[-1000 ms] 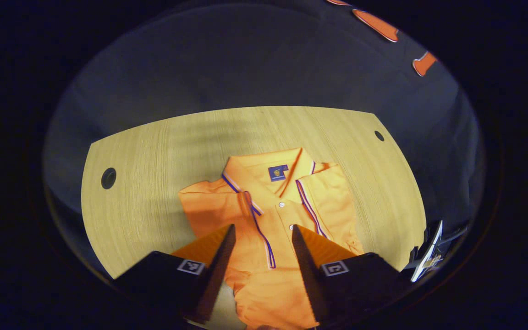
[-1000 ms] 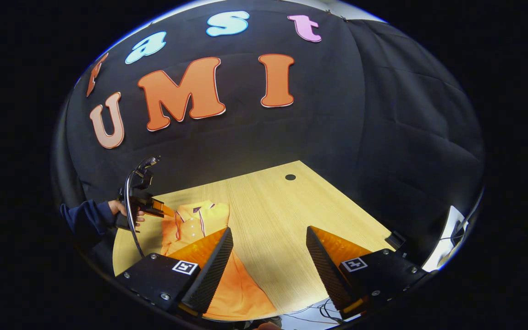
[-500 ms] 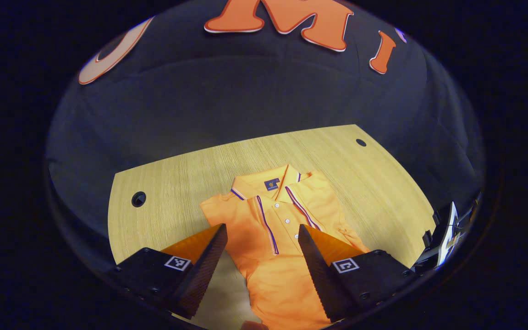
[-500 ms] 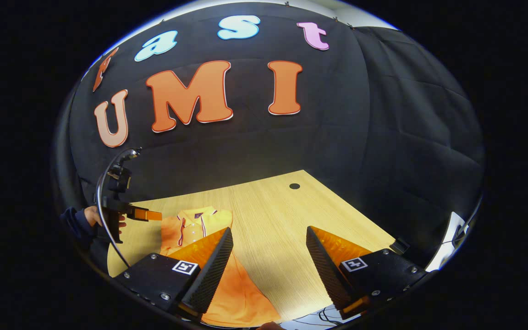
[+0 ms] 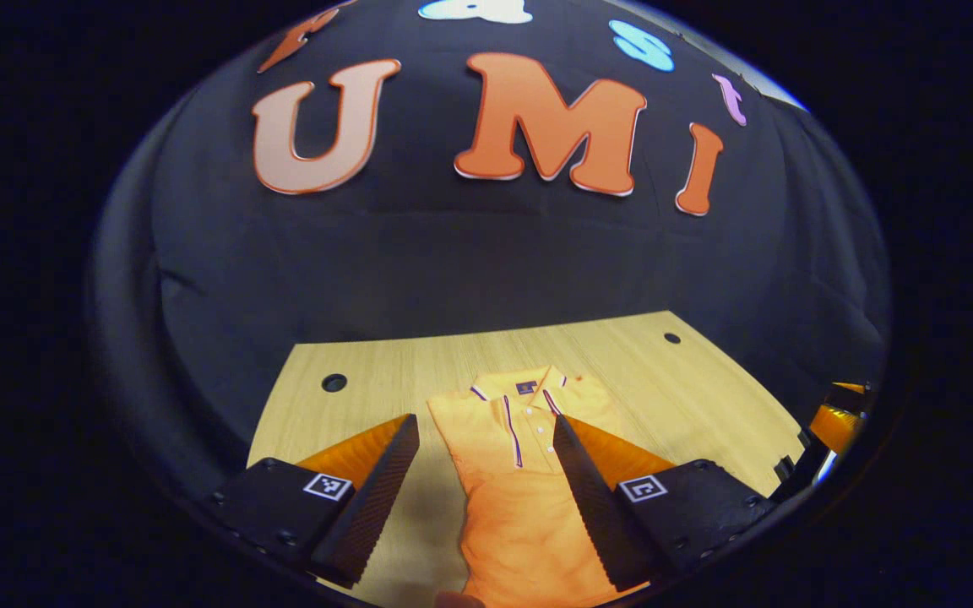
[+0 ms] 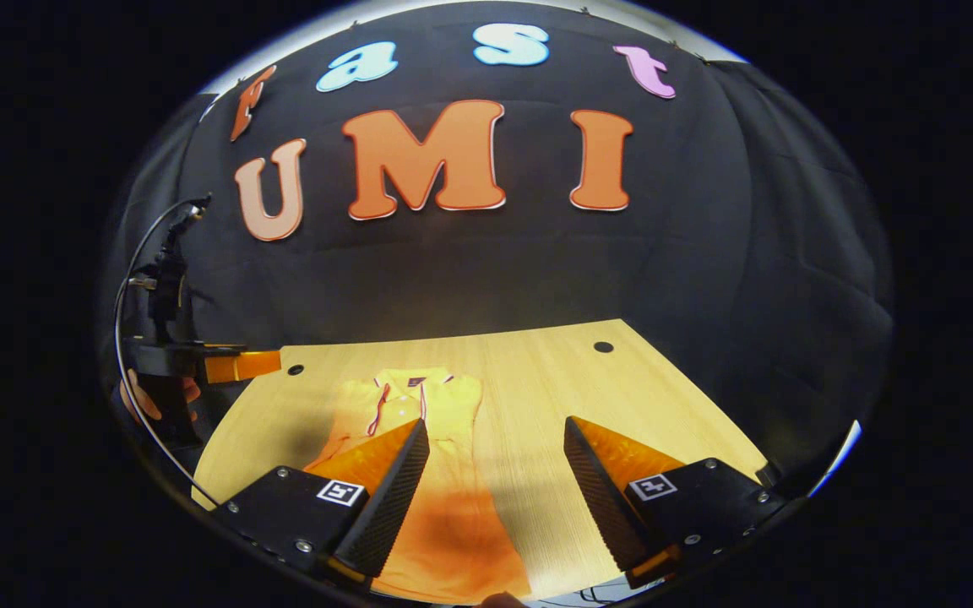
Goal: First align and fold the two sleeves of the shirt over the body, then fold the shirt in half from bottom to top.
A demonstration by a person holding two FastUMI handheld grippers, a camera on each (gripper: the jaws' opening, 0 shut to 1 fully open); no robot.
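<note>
An orange polo shirt (image 5: pixel 516 473) with striped placket and collar lies flat on the wooden table (image 5: pixel 689 388), both sleeves folded in over the body, collar at the far end. My left gripper (image 5: pixel 486 498) hangs open above the shirt's lower half, holding nothing. In the right gripper view the shirt (image 6: pixel 444 507) lies left of centre, and my right gripper (image 6: pixel 495 498) is open and empty above its right edge. The left gripper (image 6: pixel 241 366), held by a hand (image 6: pixel 153 401), shows at the far left, raised off the table.
The table has round cable holes (image 5: pixel 334 382) (image 5: pixel 671 338) near its far corners. The booth's black cloth wall (image 5: pixel 486 253) stands behind it. A part of the other gripper (image 5: pixel 833 418) shows at the right edge of the left gripper view.
Both grippers have drawn back and risen away from the shirt, so it looks smaller and farther. The left gripper has pulled off to the left. The shirt lies still.
</note>
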